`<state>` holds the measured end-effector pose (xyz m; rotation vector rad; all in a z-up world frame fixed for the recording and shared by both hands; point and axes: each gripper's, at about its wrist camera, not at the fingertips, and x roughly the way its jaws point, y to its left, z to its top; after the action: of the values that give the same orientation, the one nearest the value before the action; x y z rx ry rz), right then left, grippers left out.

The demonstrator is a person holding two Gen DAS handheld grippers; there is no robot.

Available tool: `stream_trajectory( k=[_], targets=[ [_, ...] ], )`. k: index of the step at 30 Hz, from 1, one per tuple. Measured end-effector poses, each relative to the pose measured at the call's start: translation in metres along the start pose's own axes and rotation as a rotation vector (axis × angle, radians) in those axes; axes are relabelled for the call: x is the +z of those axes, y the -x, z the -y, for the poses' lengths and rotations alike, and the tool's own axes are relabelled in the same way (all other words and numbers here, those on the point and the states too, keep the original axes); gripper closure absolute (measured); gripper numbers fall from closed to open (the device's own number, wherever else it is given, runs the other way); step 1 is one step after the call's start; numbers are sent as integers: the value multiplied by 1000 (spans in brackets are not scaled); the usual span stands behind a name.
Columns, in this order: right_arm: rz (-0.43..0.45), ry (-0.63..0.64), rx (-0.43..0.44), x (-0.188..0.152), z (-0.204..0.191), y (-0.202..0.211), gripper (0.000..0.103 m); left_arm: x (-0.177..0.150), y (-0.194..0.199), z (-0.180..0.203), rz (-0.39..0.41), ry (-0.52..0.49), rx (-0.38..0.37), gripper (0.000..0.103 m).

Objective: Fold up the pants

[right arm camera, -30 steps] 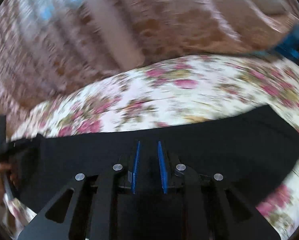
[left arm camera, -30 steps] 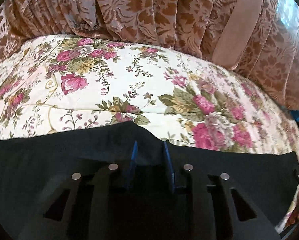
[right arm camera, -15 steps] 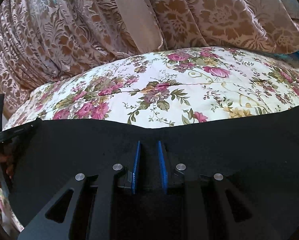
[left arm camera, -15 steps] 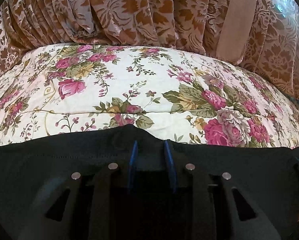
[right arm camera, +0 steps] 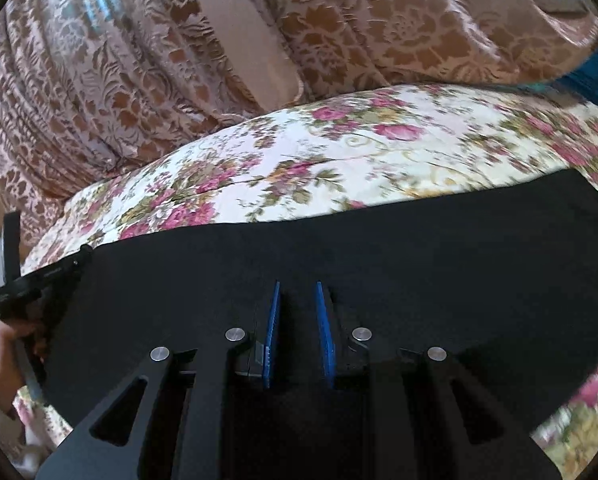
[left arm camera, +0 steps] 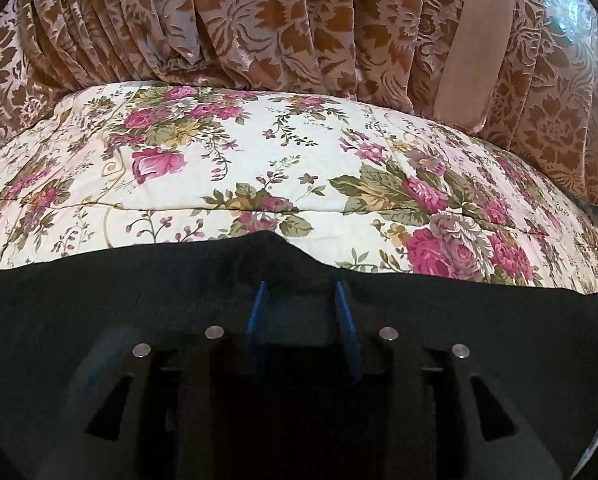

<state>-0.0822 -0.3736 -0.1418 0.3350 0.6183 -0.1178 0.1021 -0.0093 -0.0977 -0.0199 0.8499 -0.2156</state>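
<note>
The black pants (left arm camera: 139,296) lie across the near part of a floral bedspread (left arm camera: 299,160). My left gripper (left arm camera: 301,286) is shut on a bunched-up edge of the pants; the cloth humps up between its blue fingers. In the right wrist view the pants (right arm camera: 419,248) stretch across the frame. My right gripper (right arm camera: 297,286) is shut on the pants, with black cloth between its blue pads (right arm camera: 273,320). The left gripper's black body shows in the right wrist view (right arm camera: 39,280), held by a hand at the far left.
Brown patterned curtains (left arm camera: 299,20) hang behind the bed, also in the right wrist view (right arm camera: 139,60). A blue object (right arm camera: 595,76) sits at the far right edge. The bedspread (right arm camera: 339,152) extends beyond the pants toward the curtains.
Both grippers stay shut on the pants. The right view has swung and tilted, with motion blur now; the left view has dropped slightly, showing more curtain above the bed.
</note>
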Motion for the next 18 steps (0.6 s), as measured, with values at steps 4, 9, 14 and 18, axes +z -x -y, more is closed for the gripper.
stream_trajectory(
  k=[4,9,14,18],
  targets=[
    [-1,-23,-39,-6,14,15,86,-5,5,0,-2,5,27,57],
    [0,-58,-68,-10,30,28,86,-15,15,2,-3,14,51,47],
    [-11,-63,-76,-10,31,27,86,-30,30,15,4,-33,117,12],
    [0,-64,-53,-7,28,28,51,-38,43,17,-4,-9,106,12]
  ],
)
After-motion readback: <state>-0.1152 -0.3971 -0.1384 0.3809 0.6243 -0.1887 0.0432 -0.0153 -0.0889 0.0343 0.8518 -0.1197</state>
